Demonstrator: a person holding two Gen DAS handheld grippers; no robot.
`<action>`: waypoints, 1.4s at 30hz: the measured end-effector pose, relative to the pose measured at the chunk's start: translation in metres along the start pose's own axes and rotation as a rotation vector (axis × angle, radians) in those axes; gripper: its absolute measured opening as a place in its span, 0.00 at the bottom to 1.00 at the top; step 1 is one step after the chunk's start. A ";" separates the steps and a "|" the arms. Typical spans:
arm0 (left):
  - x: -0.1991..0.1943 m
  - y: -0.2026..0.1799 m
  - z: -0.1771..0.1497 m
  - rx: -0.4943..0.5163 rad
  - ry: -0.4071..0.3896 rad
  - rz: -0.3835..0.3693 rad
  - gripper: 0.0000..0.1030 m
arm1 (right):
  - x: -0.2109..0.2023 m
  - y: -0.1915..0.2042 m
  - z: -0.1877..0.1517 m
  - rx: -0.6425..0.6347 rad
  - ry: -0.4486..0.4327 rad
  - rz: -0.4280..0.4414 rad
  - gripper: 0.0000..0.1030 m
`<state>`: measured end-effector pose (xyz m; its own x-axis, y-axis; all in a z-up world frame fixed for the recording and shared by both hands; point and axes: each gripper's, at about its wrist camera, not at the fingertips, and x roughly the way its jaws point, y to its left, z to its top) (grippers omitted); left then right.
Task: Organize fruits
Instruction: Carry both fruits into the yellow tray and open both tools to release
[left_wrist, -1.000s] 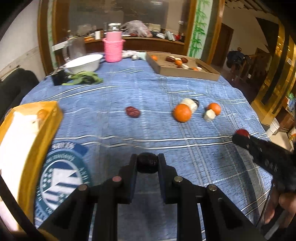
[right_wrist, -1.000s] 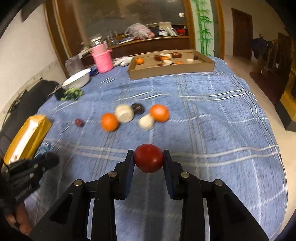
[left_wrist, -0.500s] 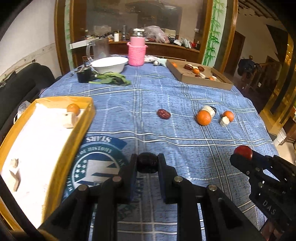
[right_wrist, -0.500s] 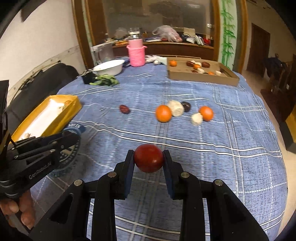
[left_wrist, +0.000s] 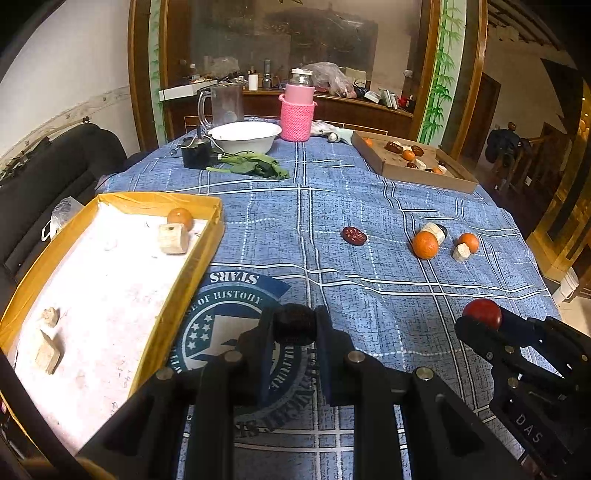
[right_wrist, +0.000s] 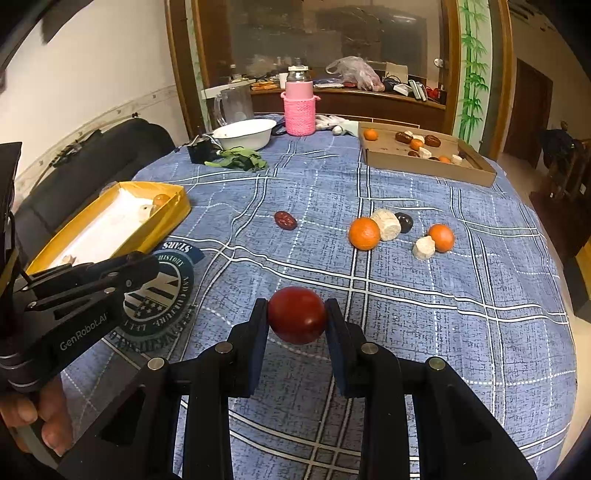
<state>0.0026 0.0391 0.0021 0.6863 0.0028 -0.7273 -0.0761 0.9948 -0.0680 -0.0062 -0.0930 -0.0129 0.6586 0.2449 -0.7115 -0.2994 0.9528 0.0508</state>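
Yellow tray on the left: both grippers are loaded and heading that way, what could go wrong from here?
1. The red fruit is round and pinched only at its sides by the right gripper; it could slip out and roll across the cloth.
2. The left gripper and right gripper are close together, so they may bump near the yellow tray.
3. A dropped dark fruit might bounce off the tray's rim.

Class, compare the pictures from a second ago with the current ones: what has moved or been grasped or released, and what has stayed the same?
Both hands swung left toward the yellow tray, which now fills much more of the left wrist view. Nothing was taken or released: the left gripper stays shut on the dark fruit, the right gripper on the red fruit. The loose oranges, the wrinkled red date and the cardboard box lie as before.
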 end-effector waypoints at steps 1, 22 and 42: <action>-0.001 0.000 0.000 -0.001 -0.001 0.000 0.23 | 0.000 0.001 0.000 0.000 -0.001 0.001 0.28; -0.025 0.061 0.003 -0.089 -0.055 0.071 0.23 | 0.004 0.044 0.016 -0.086 -0.037 -0.028 0.28; -0.021 0.156 -0.008 -0.185 -0.020 0.232 0.23 | 0.028 0.104 0.044 -0.178 -0.044 0.048 0.28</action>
<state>-0.0295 0.1937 0.0017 0.6490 0.2317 -0.7247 -0.3622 0.9317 -0.0265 0.0114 0.0211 0.0030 0.6689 0.3002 -0.6801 -0.4457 0.8941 -0.0436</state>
